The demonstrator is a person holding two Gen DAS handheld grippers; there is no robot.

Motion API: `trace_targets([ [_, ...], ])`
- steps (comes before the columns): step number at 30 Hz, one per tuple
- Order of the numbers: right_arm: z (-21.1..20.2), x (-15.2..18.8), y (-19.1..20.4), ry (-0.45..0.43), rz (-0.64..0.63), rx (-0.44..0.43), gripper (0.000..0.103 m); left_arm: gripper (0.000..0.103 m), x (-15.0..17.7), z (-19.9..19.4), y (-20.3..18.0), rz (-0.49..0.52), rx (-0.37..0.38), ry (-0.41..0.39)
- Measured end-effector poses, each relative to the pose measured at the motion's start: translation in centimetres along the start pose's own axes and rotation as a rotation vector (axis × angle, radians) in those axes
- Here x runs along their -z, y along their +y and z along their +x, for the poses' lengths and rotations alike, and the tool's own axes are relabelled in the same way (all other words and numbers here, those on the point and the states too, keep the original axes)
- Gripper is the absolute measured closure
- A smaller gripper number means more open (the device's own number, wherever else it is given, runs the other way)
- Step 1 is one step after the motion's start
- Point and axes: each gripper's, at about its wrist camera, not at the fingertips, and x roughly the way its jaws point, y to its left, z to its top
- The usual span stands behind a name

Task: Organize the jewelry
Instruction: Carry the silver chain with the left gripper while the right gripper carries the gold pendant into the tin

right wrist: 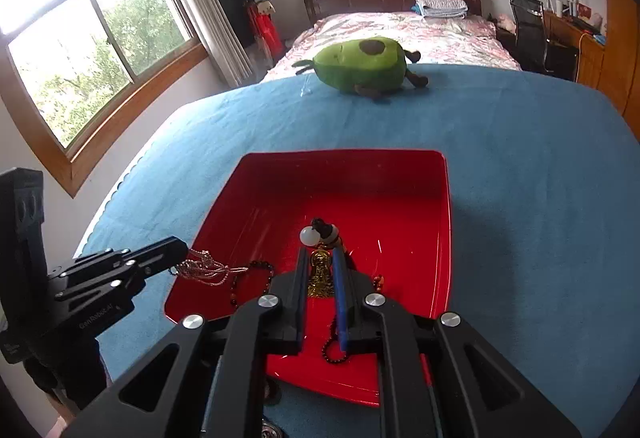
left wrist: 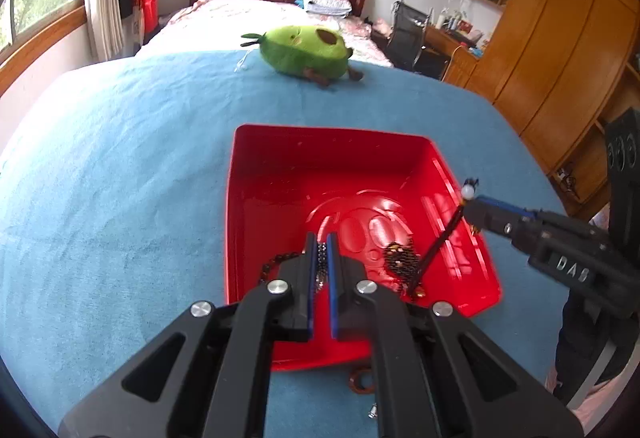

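Holding a silver metal chain [left wrist: 321, 266] between its blue pads, our left gripper [left wrist: 321, 244] is pressed together on it at the lower centre of the left wrist view. In the right wrist view this chain [right wrist: 208, 266] hangs from the tip at the left and runs to the right, into the glossy red square plastic tray [right wrist: 400, 197].

Our right gripper [right wrist: 320, 258] pinches a black cord pendant with a white bead [right wrist: 310, 236] and a gold ornament [right wrist: 321, 274]. In the left view the pendant's cord [left wrist: 440, 242] slopes from the bead at the upper right down to the lower left, into the tray [left wrist: 320, 165], beside a gold-and-black mesh piece [left wrist: 402, 258].

On the right gripper's body [left wrist: 572, 270] we read "DAS"; the left gripper's body [right wrist: 96, 320] says something like "GenRobot.AI".

The tray lies on a blue cloth [left wrist: 120, 177], and a green avocado plush toy [left wrist: 306, 51] sits at the upper centre.
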Motion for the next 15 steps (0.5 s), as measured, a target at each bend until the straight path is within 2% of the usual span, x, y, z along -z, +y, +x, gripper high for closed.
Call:
trace_targets([
  [3, 1.4, 0.1, -0.5, 0.025, 0.002, 0.02, 0.092, 0.1, -0.1, 1.2, 0.5, -0.007, -0.012, 0.009],
  [10, 2.8, -0.4, -0.8, 0.022, 0.013, 0.046, 0.092, 0.1, -0.3, 3.4, 0.9, -0.017, -0.006, 0.025],
  [15, 4.9, -0.5, -1.6, 0.07, 0.029, 0.067, 0.092, 0.099, -0.4, 5.7, 1.1, -0.016, -0.005, 0.066],
])
